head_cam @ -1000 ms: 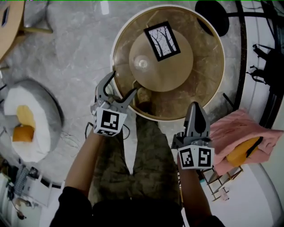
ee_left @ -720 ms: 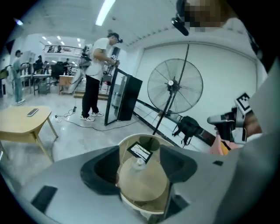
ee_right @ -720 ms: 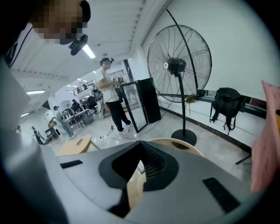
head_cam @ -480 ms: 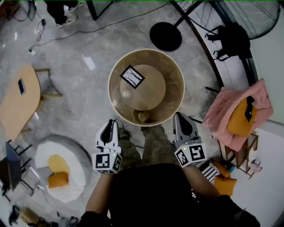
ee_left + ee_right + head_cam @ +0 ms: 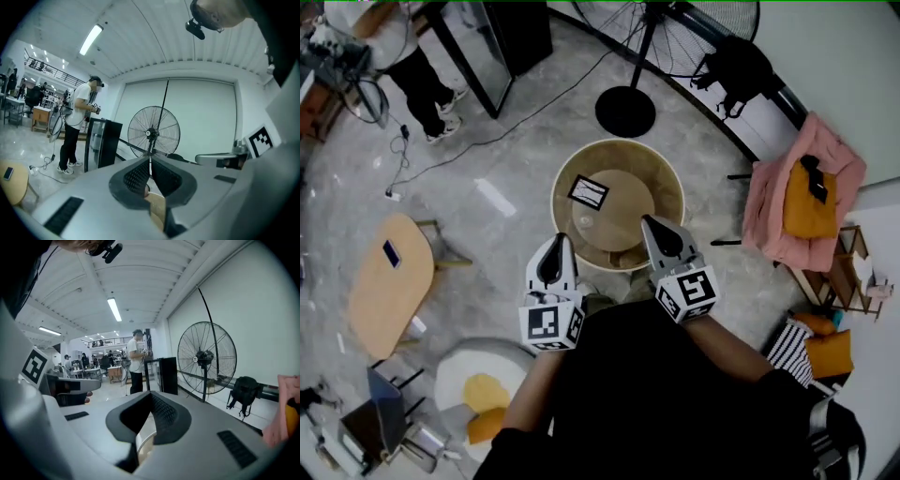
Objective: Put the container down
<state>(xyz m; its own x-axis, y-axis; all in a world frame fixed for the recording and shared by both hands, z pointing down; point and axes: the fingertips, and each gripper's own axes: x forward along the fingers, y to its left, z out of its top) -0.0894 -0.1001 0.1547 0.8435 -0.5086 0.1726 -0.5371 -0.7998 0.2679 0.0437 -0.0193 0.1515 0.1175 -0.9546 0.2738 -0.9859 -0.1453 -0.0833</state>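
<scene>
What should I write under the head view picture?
Left gripper and right gripper, both shut and empty, hover over a round tan container on the grey floor by a fan.

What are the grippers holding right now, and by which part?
Nothing. The left gripper and the right gripper both have their jaws shut and empty; the container stands on the floor below them.

The right gripper (image 5: 650, 225) hides part of the rim of the container (image 5: 662, 180).
</scene>
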